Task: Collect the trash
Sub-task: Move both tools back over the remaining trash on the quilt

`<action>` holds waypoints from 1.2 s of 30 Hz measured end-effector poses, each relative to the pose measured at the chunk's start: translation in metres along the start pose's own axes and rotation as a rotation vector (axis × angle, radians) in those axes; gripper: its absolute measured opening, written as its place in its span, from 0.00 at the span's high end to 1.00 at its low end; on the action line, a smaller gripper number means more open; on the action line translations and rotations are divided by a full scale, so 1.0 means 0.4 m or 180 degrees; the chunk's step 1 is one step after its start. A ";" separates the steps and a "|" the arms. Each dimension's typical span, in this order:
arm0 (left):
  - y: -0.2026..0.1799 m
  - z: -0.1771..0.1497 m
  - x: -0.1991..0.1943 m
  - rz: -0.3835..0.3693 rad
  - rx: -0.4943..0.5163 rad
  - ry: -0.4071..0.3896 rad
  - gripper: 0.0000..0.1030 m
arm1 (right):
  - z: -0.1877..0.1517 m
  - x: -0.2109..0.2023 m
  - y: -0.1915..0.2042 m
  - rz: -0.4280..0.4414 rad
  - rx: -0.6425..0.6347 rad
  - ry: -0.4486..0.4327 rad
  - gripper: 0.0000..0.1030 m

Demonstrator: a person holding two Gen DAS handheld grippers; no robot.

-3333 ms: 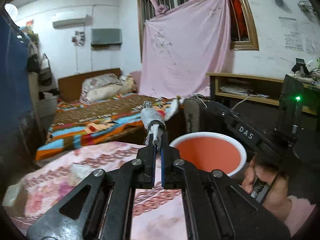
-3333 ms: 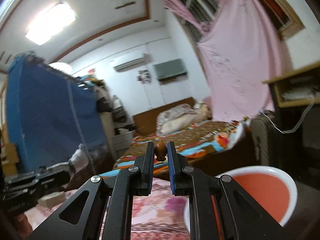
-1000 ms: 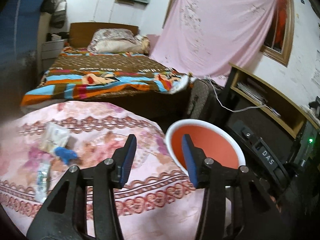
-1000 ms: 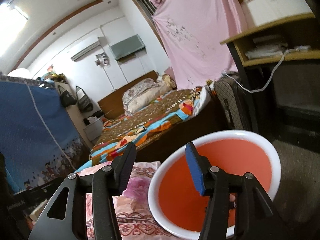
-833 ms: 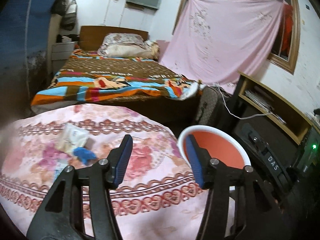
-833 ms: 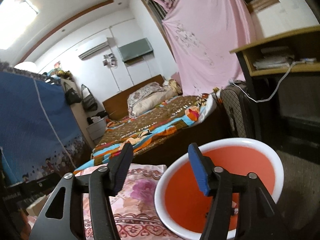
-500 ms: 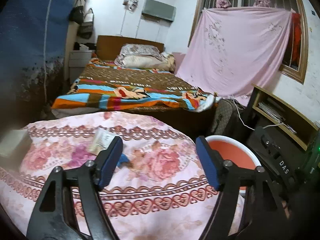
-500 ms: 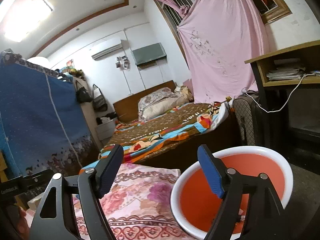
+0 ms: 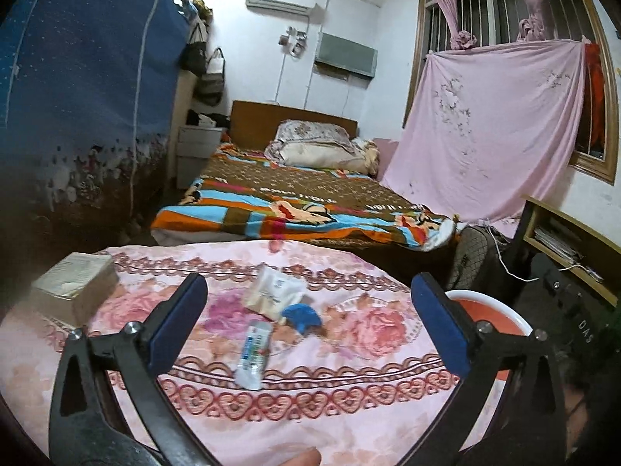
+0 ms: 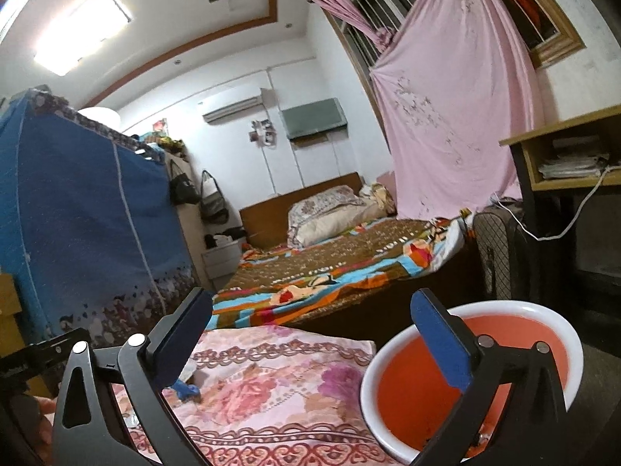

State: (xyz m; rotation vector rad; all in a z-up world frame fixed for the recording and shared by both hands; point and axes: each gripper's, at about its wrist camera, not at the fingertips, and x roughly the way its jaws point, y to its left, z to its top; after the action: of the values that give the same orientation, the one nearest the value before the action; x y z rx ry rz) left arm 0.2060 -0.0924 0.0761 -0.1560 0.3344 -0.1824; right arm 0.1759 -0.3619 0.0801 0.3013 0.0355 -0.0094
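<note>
On the pink flowered cloth (image 9: 349,423) lie a white sachet (image 9: 273,296), a crumpled blue scrap (image 9: 302,315) and a long white wrapper (image 9: 253,353). My left gripper (image 9: 308,322) hovers just short of them, its jaws still opening, nothing between them. The orange basin with a white rim (image 9: 490,308) stands beyond the cloth's right edge. In the right wrist view my right gripper (image 10: 310,343) is level over the cloth's corner and the basin's (image 10: 504,310) left side, jaws still opening and empty. The blue scrap (image 10: 185,389) peeks out beside its left finger.
A tan box (image 9: 73,285) sits at the cloth's left end. Behind it are a bed with a striped blanket (image 9: 295,206), a blue fabric wardrobe (image 9: 77,97), a dark case (image 10: 500,252) and a wooden shelf (image 10: 566,155). A hand (image 10: 42,413) holds the other gripper at lower left.
Both grippers opened wide. The left one swung left from the basin onto the litter on the cloth. The right one tilted up and drifted slightly, basin sliding right in its view.
</note>
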 end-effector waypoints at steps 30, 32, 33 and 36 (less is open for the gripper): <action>0.139 -0.023 -0.089 0.0385 0.0174 -0.0588 0.11 | -0.067 0.009 0.231 0.0714 -0.0963 0.0008 0.00; 0.135 -0.022 -0.086 0.0406 0.0249 -0.0573 0.11 | -0.070 0.026 0.242 0.0730 -0.1004 0.0113 0.00; 0.134 -0.021 -0.083 0.0413 0.0291 -0.0554 0.11 | -0.072 0.037 0.247 0.0743 -0.1014 0.0171 0.00; 0.137 -0.021 -0.062 0.0391 0.0337 -0.0405 0.12 | -0.074 0.068 0.252 0.0788 -0.0986 0.0298 0.00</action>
State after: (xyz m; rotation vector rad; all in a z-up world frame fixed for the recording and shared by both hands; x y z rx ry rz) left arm 0.1883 -0.0352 0.0662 -0.0419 0.2064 -0.0680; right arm 0.2034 -0.2572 0.0808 -0.0053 0.0912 0.2538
